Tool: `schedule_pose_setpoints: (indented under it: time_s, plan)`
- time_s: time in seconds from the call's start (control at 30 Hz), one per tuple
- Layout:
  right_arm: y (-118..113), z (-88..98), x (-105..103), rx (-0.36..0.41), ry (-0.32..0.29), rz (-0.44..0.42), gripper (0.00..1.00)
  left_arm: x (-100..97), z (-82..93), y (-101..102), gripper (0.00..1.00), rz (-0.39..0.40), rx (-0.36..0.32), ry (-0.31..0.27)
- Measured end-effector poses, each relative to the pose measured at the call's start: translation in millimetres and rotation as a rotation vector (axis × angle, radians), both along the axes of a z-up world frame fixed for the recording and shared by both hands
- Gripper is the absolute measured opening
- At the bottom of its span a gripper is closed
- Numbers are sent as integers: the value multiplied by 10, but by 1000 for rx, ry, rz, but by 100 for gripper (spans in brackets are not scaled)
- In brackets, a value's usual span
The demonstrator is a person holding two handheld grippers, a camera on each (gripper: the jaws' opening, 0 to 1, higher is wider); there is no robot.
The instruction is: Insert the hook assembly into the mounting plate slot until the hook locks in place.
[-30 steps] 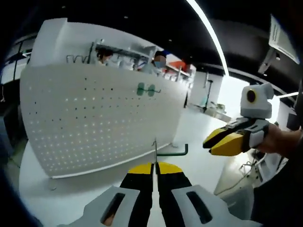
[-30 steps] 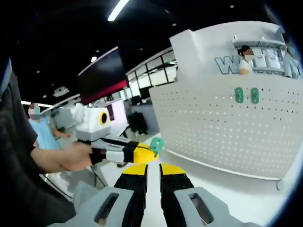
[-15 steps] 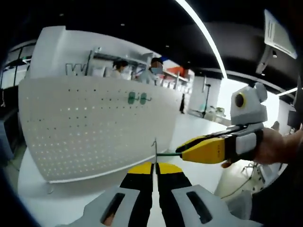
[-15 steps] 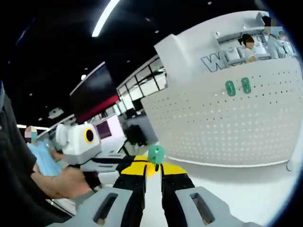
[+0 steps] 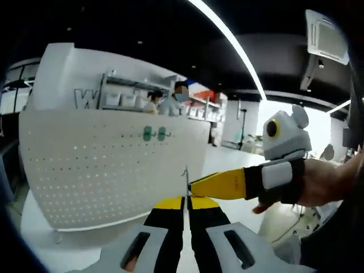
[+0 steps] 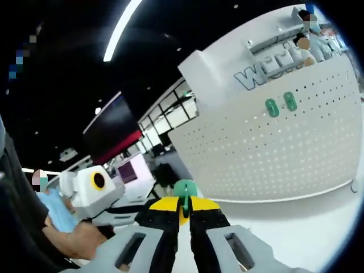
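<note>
So both tools are up off the bench [image 5: 40, 227] right now, meeting in mid-air in front of the white pegboard [image 5: 102, 165].

Left tool [image 5: 186, 200]: jaws pressed together, with a thin metal wire [image 5: 186, 181] sticking straight up out of the tips. That looks like the shank of the hook assembly, so its long axis runs along the left tool's jaws, pointing forward and up. The right tool comes in from the right side of the left gripper view, its yellow jaws ending right at that wire, just above the left tool's tips.

Right tool [image 6: 183, 211]: jaws look closed, and a small green plastic piece [image 6: 184, 189] sits right at the tips. I'd guess it's pinched between them, but can't tell if it's actually clamped or just poking up from behind. Can't say either whether the green piece and the wire are already joined.

The bit that matters: the mounting plates [image 6: 281, 104] are the two green ovals side by side on the pegboard. From the right tool they're ahead and up to the right, well apart from the tips. From the left tool they're ahead and a bit up-left [image 5: 154, 133], also well apart. Neither tool looks clearly nearer, honestly.

My read is the hook hasn't gone anywhere near the slot yet. The next move needs the assembly carried forward to the board with the wire's axis lined up to the slot.
</note>
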State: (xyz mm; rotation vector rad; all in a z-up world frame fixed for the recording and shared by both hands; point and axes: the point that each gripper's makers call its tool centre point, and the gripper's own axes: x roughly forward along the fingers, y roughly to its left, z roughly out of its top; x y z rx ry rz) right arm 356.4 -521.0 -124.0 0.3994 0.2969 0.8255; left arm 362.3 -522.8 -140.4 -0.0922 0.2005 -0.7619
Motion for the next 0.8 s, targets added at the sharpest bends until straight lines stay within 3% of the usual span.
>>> schedule_pose_setpoints:
  time_s: [0.33, 0.47, 0.67, 0.8]
  plan:
    - [-25, -8, 29, 23, 10, -37, 1, 2, 4, -14, 2, 8, 45, -30]
    - [-39, 22, 53, 97, 56, -60, 2, 6, 35, -6, 2, 30, 47, -48]
    - [-44, 80, 53, 81, 7, -78, 1, 11, 82, -15, 2, 46, 58, -75]
    - [-50, 78, 57, 77, 6, -76, 0, 14, 84, -15, 3, 44, 95, -104]
